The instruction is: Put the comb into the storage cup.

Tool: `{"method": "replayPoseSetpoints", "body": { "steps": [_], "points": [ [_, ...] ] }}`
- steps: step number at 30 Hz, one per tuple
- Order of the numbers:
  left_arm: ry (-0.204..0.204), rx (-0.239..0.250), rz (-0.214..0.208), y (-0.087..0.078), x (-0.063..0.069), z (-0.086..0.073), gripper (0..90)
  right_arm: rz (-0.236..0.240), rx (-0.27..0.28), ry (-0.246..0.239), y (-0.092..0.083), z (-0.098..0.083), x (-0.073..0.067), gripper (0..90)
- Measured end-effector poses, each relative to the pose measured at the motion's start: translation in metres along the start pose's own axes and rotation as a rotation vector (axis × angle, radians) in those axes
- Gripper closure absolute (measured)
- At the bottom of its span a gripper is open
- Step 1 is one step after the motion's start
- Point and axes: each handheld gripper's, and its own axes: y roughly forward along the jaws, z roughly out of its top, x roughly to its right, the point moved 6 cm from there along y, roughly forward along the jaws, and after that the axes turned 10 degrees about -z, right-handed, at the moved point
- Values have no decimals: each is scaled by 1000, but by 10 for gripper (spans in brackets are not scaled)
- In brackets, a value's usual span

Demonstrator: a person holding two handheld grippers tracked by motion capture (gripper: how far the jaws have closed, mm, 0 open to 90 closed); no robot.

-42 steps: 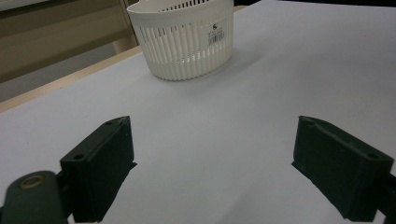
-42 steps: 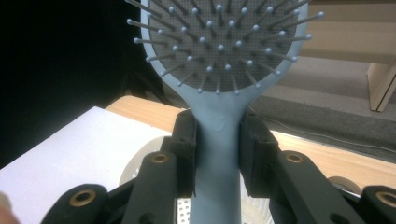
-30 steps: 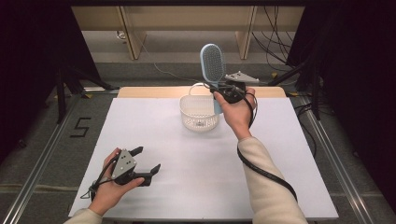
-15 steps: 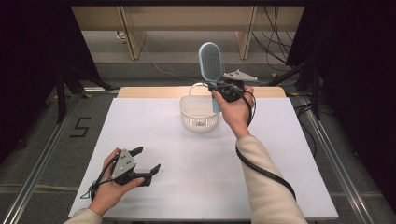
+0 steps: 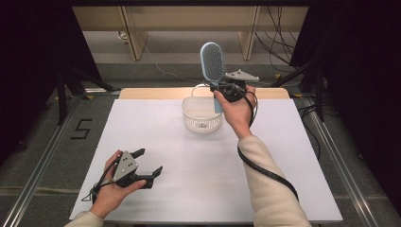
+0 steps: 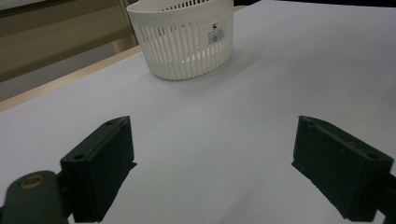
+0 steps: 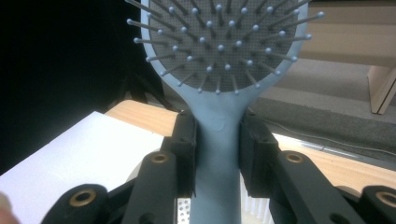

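The right gripper [image 5: 222, 90] pinches the pale blue hairbrush [image 5: 213, 64] by its handle and holds it upright above the far rim of the white basket [image 5: 202, 113], long axis vertical, head up, bristles facing the person. The right gripper view gives the close detail: both black pads [image 7: 186, 140] pressed against the handle just under the head. The left gripper [image 5: 146, 163] rests low at the near left of the white table [image 5: 189, 161], jaws spread wide with nothing between them, and its own view looks across the bare surface to the basket's slatted wall and barcode sticker [image 6: 215, 33].

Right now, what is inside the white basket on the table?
The white basket looks empty: the high view shows only its slotted floor. The blue hairbrush, clamped by the right hand-held gripper, is held above its far right rim, and its handle hides that corner.
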Motion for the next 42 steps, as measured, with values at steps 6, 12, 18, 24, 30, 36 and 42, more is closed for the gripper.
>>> {"method": "replayPoseSetpoints", "body": {
  "steps": [6, 12, 18, 24, 30, 36, 42],
  "points": [
    [-1, 1, 0, 0, 0, 0, 120, 3, 1, -4, 2, 2, -2, 704],
    [-1, 2, -1, 0, 0, 0, 121, 3, -1, -7, 4, 2, -2, 704],
    [-1, 1, -1, 0, 0, 0, 121, 0, -6, -7, 6, 3, -3, 704],
    [-2, 3, -2, 0, 0, 0, 121, -1, -1, -10, 8, 4, -3, 704],
    [-1, 2, -1, 0, 0, 0, 121, 0, -3, -17, 11, 4, -4, 704],
    [-1, 0, -2, 0, 0, 0, 121, 2, 2, -44, 14, 5, -6, 704],
    [0, -2, -2, 0, 0, 0, 121, 6, 2, -62, 17, 5, -8, 704]
  ]
}}
